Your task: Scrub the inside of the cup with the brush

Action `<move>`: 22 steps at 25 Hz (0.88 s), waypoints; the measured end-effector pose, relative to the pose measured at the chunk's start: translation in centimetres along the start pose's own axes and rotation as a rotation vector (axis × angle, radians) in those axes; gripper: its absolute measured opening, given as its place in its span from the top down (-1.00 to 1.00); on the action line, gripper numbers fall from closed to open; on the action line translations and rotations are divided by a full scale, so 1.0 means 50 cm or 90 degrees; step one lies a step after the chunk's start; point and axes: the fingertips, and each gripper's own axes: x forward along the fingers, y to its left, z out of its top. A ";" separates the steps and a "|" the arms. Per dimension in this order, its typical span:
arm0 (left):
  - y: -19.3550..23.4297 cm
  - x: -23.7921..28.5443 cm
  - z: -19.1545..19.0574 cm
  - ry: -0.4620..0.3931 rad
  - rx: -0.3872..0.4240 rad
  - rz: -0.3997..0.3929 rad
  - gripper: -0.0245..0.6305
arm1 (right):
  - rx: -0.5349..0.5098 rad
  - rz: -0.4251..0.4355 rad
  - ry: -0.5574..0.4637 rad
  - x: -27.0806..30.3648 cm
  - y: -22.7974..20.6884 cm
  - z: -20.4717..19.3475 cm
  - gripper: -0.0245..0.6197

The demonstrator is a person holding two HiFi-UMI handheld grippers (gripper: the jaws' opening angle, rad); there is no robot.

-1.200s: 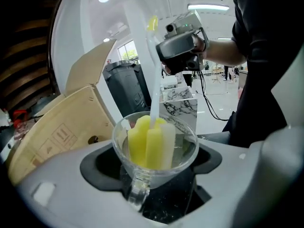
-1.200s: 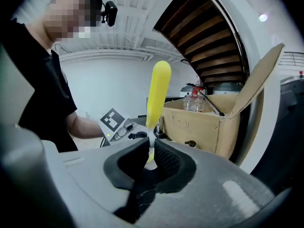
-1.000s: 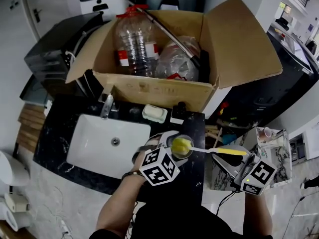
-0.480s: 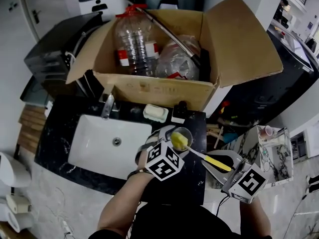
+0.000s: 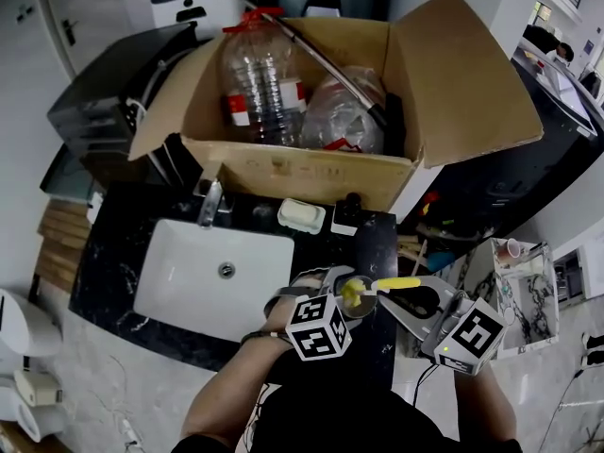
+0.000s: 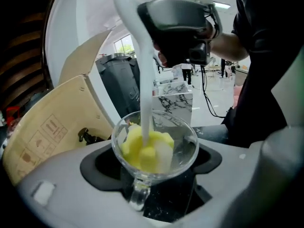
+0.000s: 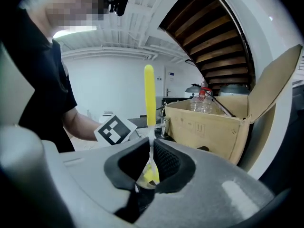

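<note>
Head view: left tool (image 5: 332,289) holds cup (image 5: 367,303); right tool (image 5: 411,292) seemingly presses brush (image 5: 396,282) inside.

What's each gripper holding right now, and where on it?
Left gripper clamps the glass cup by its sides; right gripper pinches the brush by its handle.

**Cup, brush and counter: where things sit**

The cup (image 5: 362,302) sits between the jaws of the left gripper (image 5: 345,293), above the counter (image 5: 113,243). The brush (image 5: 385,284) has its head in the cup, and its handle runs toward 3 o'clock into the right gripper (image 5: 408,300). The sink (image 5: 189,286) lies at 9 o'clock of the cup, with the faucet (image 5: 209,203) behind it. A soap dish (image 5: 301,215) lies at 11 o'clock. The box (image 5: 302,173) stands at 12 o'clock with a bottle (image 5: 262,74) in it.
</note>
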 end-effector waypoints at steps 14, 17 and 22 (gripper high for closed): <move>0.092 -0.077 -0.042 -0.034 -0.095 0.067 -0.36 | 0.014 0.043 -0.021 0.003 -0.021 0.011 0.82; 0.101 -0.084 -0.049 -0.013 -0.094 0.087 -0.36 | -0.037 0.060 0.022 -0.002 -0.004 -0.010 0.81; 0.086 -0.077 -0.046 0.004 -0.081 0.086 -0.36 | -0.035 0.065 -0.010 -0.013 -0.004 0.004 0.57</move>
